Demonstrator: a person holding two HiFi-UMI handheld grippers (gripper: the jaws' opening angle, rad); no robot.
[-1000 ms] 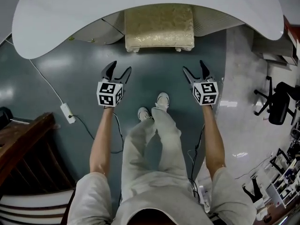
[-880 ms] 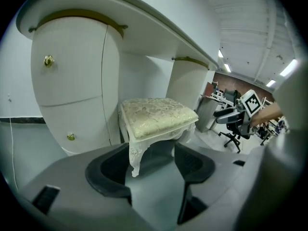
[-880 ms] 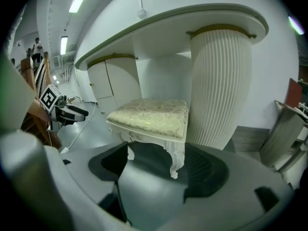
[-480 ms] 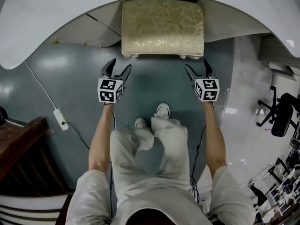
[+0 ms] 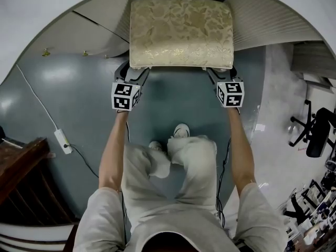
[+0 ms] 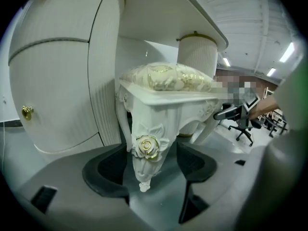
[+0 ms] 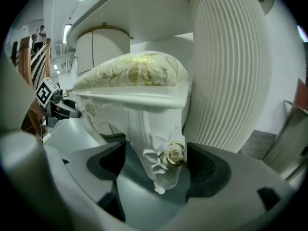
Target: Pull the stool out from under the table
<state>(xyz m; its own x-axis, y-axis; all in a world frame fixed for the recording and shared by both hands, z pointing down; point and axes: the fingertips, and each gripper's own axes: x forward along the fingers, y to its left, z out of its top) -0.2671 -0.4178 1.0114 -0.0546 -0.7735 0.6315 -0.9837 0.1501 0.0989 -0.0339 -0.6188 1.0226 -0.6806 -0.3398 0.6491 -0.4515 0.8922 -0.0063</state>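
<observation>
Both grippers at the stool's front legs, jaws spread.
My left gripper (image 5: 132, 73) and right gripper (image 5: 221, 75) have just been opening. Each straddles a carved front leg (image 6: 144, 153) (image 7: 163, 165) unclamped. Beyond, the stool (image 5: 181, 30) sits partly under the white table (image 5: 37, 14).

1 stool (image 5: 181, 30); 1 white table (image 5: 31, 14); 2 grippers: left gripper (image 5: 134, 73), right gripper (image 5: 219, 73), each with 2 fingers (image 6: 103, 170); 2 white shoes (image 5: 181, 130); 1 power strip (image 5: 62, 139) with its cable on the floor (image 5: 79, 98).
</observation>
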